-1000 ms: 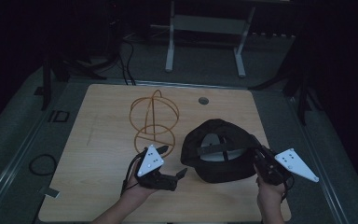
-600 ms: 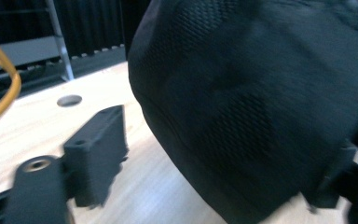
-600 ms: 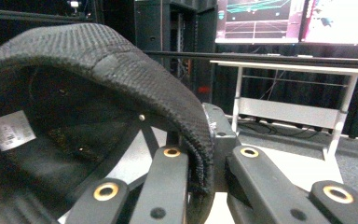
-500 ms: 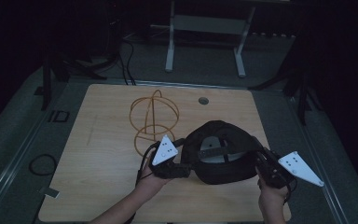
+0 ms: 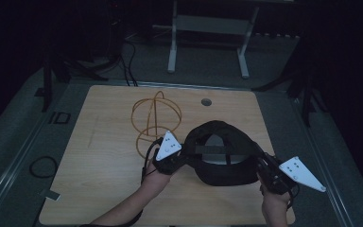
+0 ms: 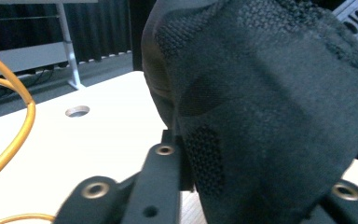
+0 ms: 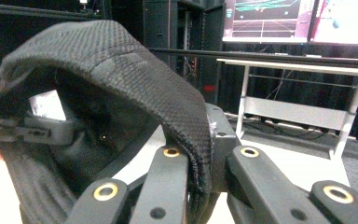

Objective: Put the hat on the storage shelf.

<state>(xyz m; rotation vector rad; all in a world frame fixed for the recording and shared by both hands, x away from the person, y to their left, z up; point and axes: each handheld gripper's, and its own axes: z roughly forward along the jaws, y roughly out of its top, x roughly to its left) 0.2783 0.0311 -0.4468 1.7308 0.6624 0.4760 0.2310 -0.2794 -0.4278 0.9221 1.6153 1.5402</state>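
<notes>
Lying upturned at the lower centre of the high view, a black cap (image 5: 222,158) is pinched at opposite rim edges by the left gripper (image 5: 182,161) and right gripper (image 5: 260,163), beside a wire stand (image 5: 156,120) on the table (image 5: 99,156).

In the left gripper view, soft mesh fabric (image 6: 270,107) is clamped between just-closed jaws.

In the right gripper view, the limp rim (image 7: 177,116) is clamped; light, floppy handling is expected, best gripped at the stitched edge.

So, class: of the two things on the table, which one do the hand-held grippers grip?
The black cap, pinched at opposite edges; the orange wire frame stands untouched beside it.
</notes>
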